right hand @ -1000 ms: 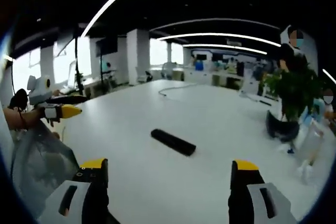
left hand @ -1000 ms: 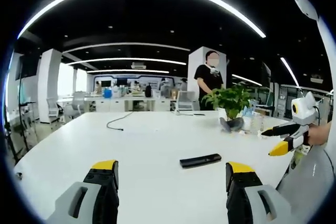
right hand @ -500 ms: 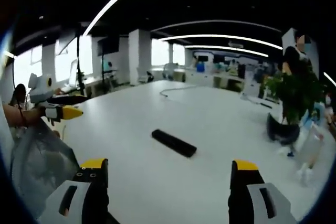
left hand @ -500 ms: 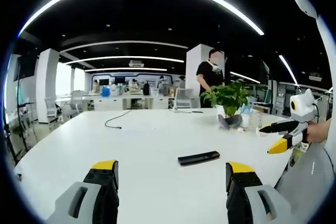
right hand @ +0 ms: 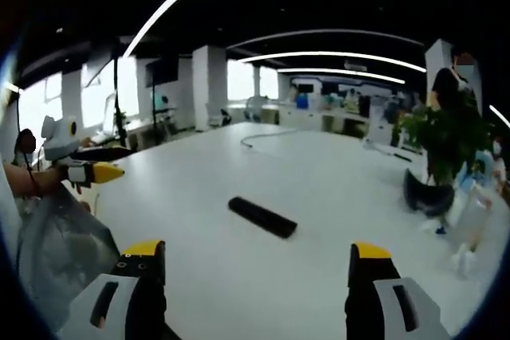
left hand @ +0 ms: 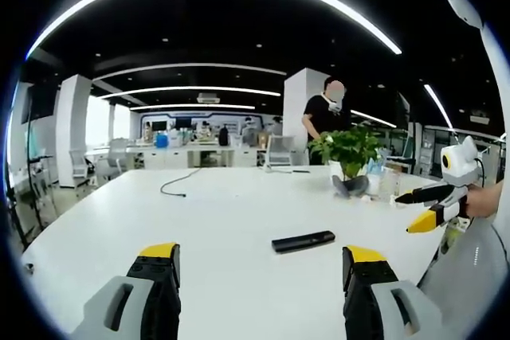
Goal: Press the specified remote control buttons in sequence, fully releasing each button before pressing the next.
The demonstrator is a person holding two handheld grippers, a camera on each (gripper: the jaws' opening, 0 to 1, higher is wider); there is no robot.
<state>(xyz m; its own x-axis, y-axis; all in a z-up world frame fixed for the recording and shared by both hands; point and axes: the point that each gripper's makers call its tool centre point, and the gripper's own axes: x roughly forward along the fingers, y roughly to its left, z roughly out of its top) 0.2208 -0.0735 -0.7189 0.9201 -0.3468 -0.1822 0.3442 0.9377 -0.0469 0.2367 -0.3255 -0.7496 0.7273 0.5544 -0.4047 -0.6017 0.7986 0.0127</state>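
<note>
- Left gripper (left hand: 260,264): jaws wide apart, nothing between them, held above the near edge of the white table (left hand: 215,220). Seen in the right gripper view too (right hand: 107,162), off the table's edge, yellow tips pointing inward over the top.
- Right gripper (right hand: 255,264): jaws also spread, holding nothing, above the table's near edge. In the left gripper view it comes in at the right (left hand: 421,209), off the table's edge, a hand on it; its black and yellow tips stand parted.
- Remote control (left hand: 303,241): black, slim, lying flat on the bare middle of the table, ahead of both grippers, touching neither. In the right gripper view (right hand: 263,216) it sits diagonally, well apart from the jaws.
- Potted plant (left hand: 349,161): green leaves, dark pot, near the table's far right edge; clear containers just beside it, too blurred to identify.
- Cable (left hand: 177,183): dark, thin, trailing on the far part of the table.
- Person (left hand: 323,121): dark shirt, standing beyond the table behind the plant.
- Office desks and chairs line the background; long light strips on the dark ceiling.
</note>
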